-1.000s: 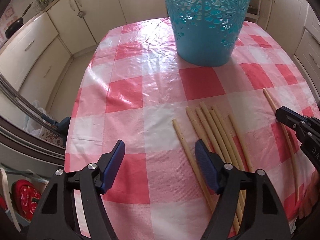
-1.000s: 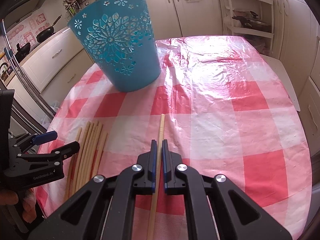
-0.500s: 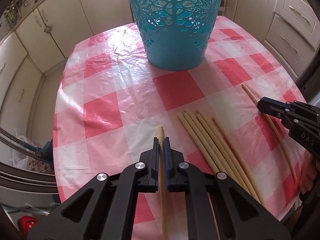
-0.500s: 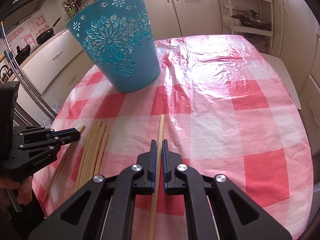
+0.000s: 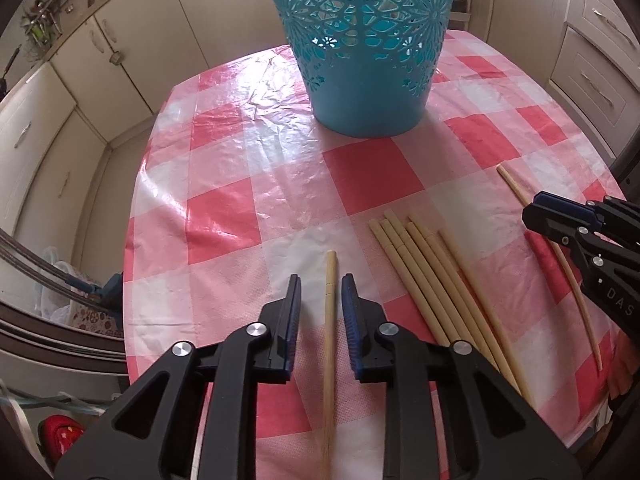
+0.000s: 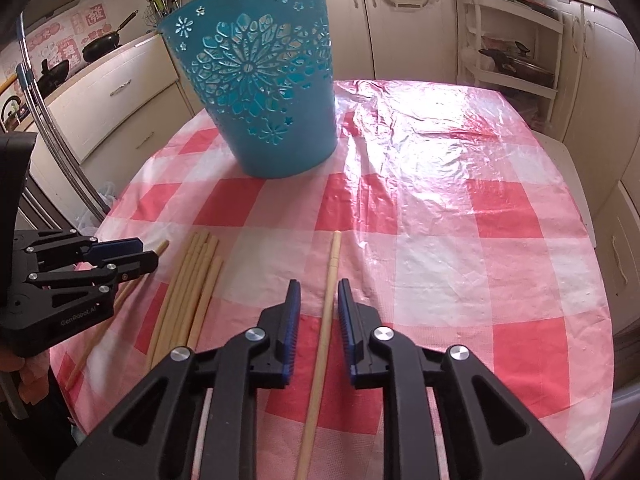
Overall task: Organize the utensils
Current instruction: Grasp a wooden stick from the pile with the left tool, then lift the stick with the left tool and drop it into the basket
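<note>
**Both hand-held grippers let go of their chopsticks**

Left wrist view: the left hand-held gripper [image 5: 320,294] has just been opening. Half a second ago its blue pads were pressed on a single chopstick [image 5: 329,320]; now they stand slightly spread, with a clear gap on each side of the stick, which lies flat on the checked bench [image 5: 224,208] and runs straight out between the jaws. Just to the right of this gripper lies the bundle of chopsticks [image 5: 436,280], side by side. Ahead, well beyond the fingertips, stands the blue basket [image 5: 368,60]. Far right, the right hand-held gripper [image 5: 538,210] hovers over another lone stick.

Right wrist view: the right hand-held gripper [image 6: 316,298] has likewise just been opening. Its pads, pinched on a chopstick [image 6: 326,304] a moment ago, are now a little apart, the stick lying loose between them on the bench. The bundle [image 6: 188,292] sits to its left, the basket [image 6: 256,92] ahead and to the left.

Judging from this, neither stick is held, so none has reached the basket. Either the grips are being reset or the sticks are being left in place; a fresh pinch seems needed before any lift.
</note>
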`<state>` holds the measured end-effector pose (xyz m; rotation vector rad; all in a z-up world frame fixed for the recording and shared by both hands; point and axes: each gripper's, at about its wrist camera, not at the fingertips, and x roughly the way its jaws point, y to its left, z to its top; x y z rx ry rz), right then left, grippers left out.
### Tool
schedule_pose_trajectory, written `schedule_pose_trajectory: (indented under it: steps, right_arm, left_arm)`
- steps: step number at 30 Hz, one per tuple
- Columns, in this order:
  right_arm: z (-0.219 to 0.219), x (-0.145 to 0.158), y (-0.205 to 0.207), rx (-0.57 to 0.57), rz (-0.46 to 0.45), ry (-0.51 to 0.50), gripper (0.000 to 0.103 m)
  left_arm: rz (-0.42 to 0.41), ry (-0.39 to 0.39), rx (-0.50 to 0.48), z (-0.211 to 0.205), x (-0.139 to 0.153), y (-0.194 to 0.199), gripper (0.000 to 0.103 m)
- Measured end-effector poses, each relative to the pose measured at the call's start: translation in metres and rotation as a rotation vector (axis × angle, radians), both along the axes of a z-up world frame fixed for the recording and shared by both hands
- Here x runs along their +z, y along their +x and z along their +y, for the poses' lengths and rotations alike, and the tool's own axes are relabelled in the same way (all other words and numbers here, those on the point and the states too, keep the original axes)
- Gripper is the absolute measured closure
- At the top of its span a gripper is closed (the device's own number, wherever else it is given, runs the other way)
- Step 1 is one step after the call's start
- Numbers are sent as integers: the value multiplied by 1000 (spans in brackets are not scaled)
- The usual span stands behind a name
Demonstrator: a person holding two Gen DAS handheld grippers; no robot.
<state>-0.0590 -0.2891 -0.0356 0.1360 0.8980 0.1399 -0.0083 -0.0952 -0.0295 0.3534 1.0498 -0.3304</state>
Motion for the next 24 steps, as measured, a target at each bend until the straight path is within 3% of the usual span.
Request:
schedule_pose_trajectory:
  steps: [1, 7, 14, 24]
  right_arm:
    - [1, 0, 1, 5, 1, -13, 89]
    - [8, -1, 4, 19, 1, -73, 89]
    - [2, -2, 5, -4, -2, -19, 95]
    - [3, -2, 5, -3, -7, -34, 95]
  left_arm:
    - [4, -7, -7, -1, 0, -1, 98]
    - [2, -9, -1, -3, 0, 0, 98]
    - [-2, -47, 3, 1, 5, 0, 98]
    - [-27, -378, 55, 29, 73, 0, 99]
